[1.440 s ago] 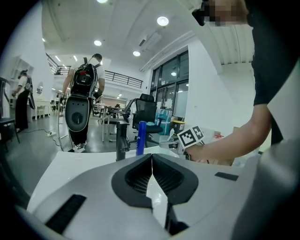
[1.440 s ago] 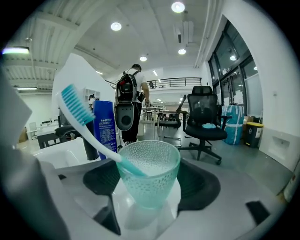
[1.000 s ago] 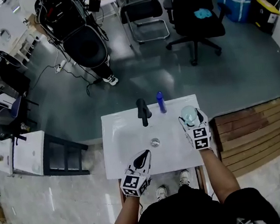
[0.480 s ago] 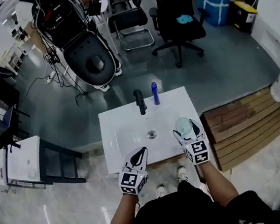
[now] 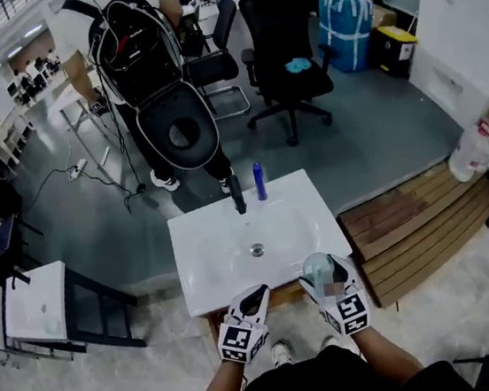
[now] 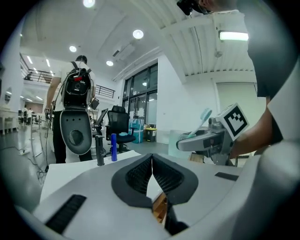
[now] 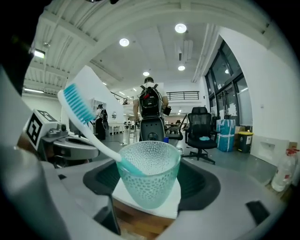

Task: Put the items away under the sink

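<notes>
Right gripper view shows the right gripper with its two jaws clamped on a glass cup, which is clear with a pale teal tint and a dotted pattern. The cup stands upright between the jaws. A toothbrush with a white handle and teal bristles leans inside it, its head pointing up and to the left. In the head view this gripper holds the cup at the front right corner of the white sink, about over its front edge.

The left gripper has its jaws pressed together, and nothing is between them. In the head view it is just in front of the front edge of the sink, near the right gripper and to its left.

On the far rim of the sink stands a black faucet, and a blue bottle stands upright just beside it, on its right. The drain is in the middle of the basin. Behind the sink stands a person with a black backpack, and a black office chair is further to the right. A wooden platform lies on the floor to the right of the sink
</notes>
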Motion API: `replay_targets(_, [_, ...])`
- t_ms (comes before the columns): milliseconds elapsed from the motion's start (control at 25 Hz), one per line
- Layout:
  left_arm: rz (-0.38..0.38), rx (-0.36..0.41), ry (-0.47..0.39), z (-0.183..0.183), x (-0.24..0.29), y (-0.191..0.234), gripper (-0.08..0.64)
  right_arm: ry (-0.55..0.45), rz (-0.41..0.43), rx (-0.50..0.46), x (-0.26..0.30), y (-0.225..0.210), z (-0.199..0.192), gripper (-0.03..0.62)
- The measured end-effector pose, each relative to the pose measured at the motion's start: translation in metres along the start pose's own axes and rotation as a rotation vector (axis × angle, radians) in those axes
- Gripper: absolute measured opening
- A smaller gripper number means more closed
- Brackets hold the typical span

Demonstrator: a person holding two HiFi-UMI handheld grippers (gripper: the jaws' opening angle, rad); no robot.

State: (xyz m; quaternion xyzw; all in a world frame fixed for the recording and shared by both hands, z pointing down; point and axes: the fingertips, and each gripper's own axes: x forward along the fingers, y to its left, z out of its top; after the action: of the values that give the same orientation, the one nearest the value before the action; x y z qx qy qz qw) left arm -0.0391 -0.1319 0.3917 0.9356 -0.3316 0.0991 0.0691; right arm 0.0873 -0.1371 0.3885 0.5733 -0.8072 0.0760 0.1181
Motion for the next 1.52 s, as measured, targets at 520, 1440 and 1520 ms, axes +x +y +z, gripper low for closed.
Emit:
replay_targets(520, [0.156, -0.033, -0.028, 0.006, -0.013, -0.050, 0.021, -0.026, 0.080, 0.020, -0.044, -0.013, -0.022, 0.383])
replay_targets(1440, [0.336, -0.185, 0.027, -0.082, -0.067, -0.061, 0.021, -0.016, 0.206, 0.050, -0.047, 0.041, -0.085, 0.383])
replay_targets(1520, [0.337, -0.190, 0.040, -0.093, -0.069, -0.057, 0.021, -0.013, 0.211, 0.043, -0.043, 0.047, -0.094, 0.383])
